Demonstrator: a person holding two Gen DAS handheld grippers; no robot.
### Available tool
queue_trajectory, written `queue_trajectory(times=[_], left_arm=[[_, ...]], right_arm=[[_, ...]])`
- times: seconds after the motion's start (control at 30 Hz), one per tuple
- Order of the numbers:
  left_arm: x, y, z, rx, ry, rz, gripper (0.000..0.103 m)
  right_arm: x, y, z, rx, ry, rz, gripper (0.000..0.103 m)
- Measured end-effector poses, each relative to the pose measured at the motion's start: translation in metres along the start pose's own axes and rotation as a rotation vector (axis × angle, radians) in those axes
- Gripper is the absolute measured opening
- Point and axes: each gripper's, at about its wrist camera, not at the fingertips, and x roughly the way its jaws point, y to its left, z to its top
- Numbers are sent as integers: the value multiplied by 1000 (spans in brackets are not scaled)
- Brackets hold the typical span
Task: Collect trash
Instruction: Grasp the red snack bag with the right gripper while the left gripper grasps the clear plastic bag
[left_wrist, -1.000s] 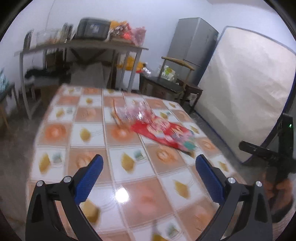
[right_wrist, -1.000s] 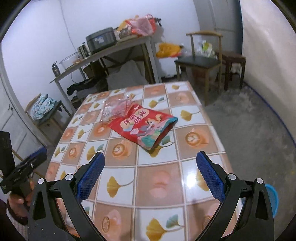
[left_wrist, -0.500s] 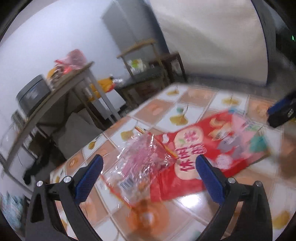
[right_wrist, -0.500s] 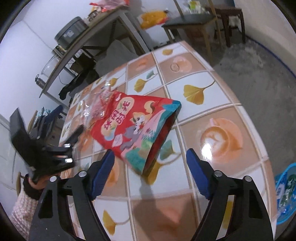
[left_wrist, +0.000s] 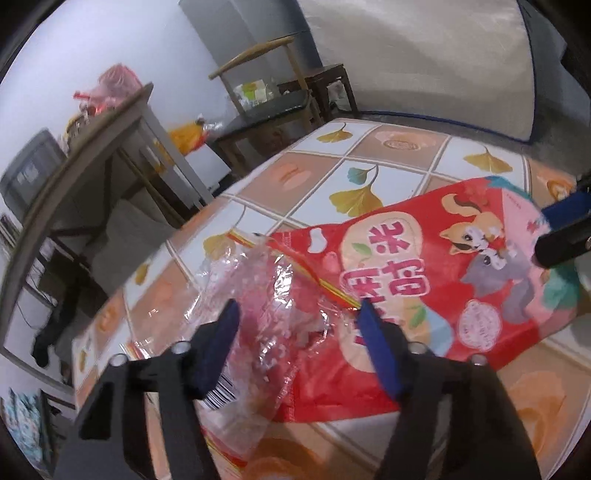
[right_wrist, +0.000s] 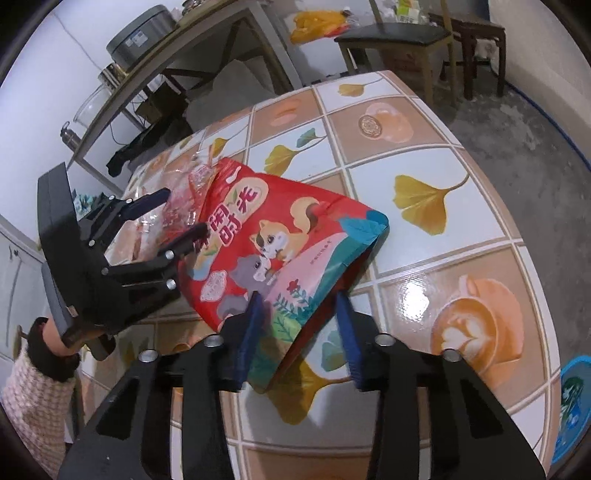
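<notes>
Both tools closing: clear wrapper (left), red bag (right).

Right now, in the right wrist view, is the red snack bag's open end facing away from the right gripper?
No: the red snack bag gapes toward the right gripper, whose closing jaws straddle its open end.

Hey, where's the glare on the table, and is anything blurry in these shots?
Right wrist view: bright glare patch on the table beside the red snack bag, otherwise sharp. Left wrist view: no strong glare, the clear wrapper and the picture's edges look soft, walls bend from fisheye.
</notes>
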Motion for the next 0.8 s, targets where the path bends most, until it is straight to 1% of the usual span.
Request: queue_trajectory(times=[0.03, 0.07, 0.1, 0.13, 0.17, 0.27, 0.33, 0.43, 0.5, 0.57, 0.67, 0.73, 0.8], left_arm=[[0, 0, 0, -17, 3, -12, 53], [-1, -2, -1, -24, 5, -20, 46], [-2, -3, -1, -29, 8, -31, 42], [-2, -6, -1, -37, 13, -42, 33], [-3, -7, -2, -47, 16, -47, 32], [-6, -7, -4, -101, 25, -84, 28], [-13, -8, -8, -140, 32, -113, 27], [-27, -15, -15, -166, 47, -141, 26], [-42, -21, -23, -202, 65, -174, 25], [-56, -27, -29, -235, 82, -200, 23], [-88, -39, -45, -306, 110, -246, 19], [-116, -50, -61, -371, 129, -295, 19], [-142, -58, -77, -438, 127, -335, 19]], right_arm=[[-1, 2, -1, -12, -2, -12, 31], [-1, 2, -1, -16, -4, -20, 26], [-3, 2, -2, -17, -7, -23, 21], [-5, 1, -3, -15, -6, -17, 19], [-6, -1, -2, -10, -5, -9, 17], [-10, -5, -4, 6, 6, 25, 12], [-14, -6, -8, 10, 13, 41, 11], [-21, -6, -14, 18, 27, 74, 9], [-31, -5, -23, 15, 30, 86, 9], [-44, -5, -35, 10, 32, 98, 8], [-67, -7, -60, 7, 38, 109, 8], [-84, -10, -84, 17, 50, 121, 8], [-96, -16, -103, 35, 56, 122, 7]])
